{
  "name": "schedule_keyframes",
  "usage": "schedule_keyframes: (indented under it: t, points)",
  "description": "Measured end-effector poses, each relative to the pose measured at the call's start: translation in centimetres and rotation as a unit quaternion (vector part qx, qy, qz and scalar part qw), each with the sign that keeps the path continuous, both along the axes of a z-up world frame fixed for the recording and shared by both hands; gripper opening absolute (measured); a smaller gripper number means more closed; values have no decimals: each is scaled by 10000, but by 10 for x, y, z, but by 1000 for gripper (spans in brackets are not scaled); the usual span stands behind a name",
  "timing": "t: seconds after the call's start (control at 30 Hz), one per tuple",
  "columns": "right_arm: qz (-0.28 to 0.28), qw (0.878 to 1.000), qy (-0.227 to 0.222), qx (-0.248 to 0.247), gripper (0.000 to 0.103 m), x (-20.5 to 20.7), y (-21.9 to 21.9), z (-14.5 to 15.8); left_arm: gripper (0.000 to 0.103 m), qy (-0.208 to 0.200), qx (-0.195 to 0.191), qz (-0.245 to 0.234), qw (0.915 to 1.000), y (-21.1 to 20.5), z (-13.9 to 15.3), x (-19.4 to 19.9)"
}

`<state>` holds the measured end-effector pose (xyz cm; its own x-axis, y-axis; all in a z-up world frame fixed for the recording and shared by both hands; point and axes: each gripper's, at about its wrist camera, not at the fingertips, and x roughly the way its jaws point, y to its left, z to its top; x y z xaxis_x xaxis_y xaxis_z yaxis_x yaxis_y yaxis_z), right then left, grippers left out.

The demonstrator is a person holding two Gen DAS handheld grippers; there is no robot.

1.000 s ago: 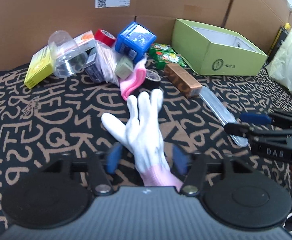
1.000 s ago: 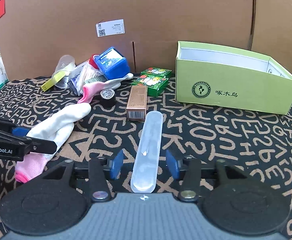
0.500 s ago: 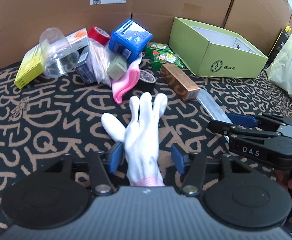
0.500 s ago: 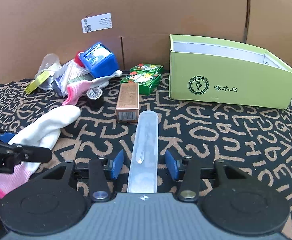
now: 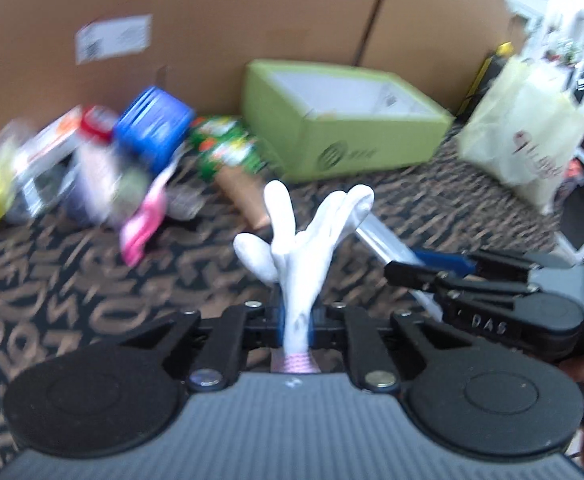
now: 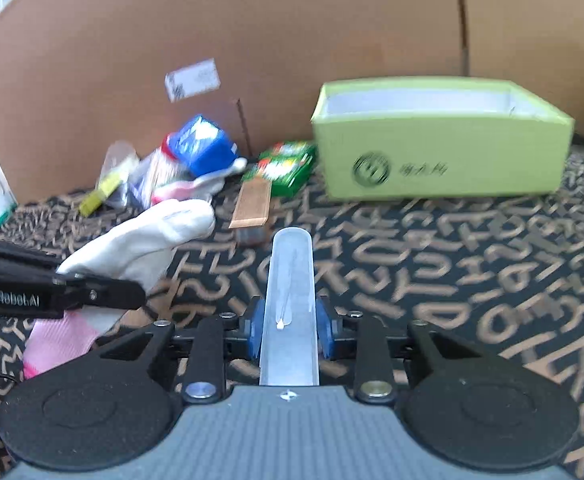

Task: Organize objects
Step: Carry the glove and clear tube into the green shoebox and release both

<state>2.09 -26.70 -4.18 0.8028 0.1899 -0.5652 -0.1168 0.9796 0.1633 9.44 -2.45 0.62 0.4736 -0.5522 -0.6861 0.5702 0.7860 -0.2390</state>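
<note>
Left wrist view: the left tongs (image 5: pixel 296 322) have just closed and pinch the white glove (image 5: pixel 305 248) near its pink cuff at lower centre; its fingers splay upward above the patterned table (image 5: pixel 72 292). The right tongs (image 5: pixel 427 266) reach in from the right.

Right wrist view: the right tongs (image 6: pixel 290 330) have just narrowed onto the clear case (image 6: pixel 290 292), which points toward the green box (image 6: pixel 443 140) at upper right. The glove hangs at left.

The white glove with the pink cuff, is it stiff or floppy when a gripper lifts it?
Probably floppy: the white glove bunches where the left gripper pinches it near the cuff. Likely light, since its fingers splay rather than hang. It may drape over other things.
</note>
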Motion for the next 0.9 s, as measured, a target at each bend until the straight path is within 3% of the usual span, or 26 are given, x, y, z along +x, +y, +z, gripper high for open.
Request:
schedule_keyframes:
  t: [0.33, 0.47, 0.63, 0.8, 0.9]
  points:
    - [-461, 9963, -721, -48, 31, 12, -64, 67, 9, -530, -467, -142, 9974, -81, 89, 66]
    - [-698, 9921, -1008, -260, 31, 37, -84, 88, 9, -799, -334, 17, 9962, -120, 105, 105]
    - [-838, 9895, -1120, -362, 31, 79, -108, 99, 9, -933, 56, 30, 9956, -172, 92, 150]
    - [-943, 9877, -1088, -606, 31, 123, -123, 91, 9, -909, 538, -84, 9944, -202, 54, 179]
    - [-948, 9892, -924, -632, 31, 145, -133, 79, 9, -697, 698, -154, 9950, -213, 29, 193]
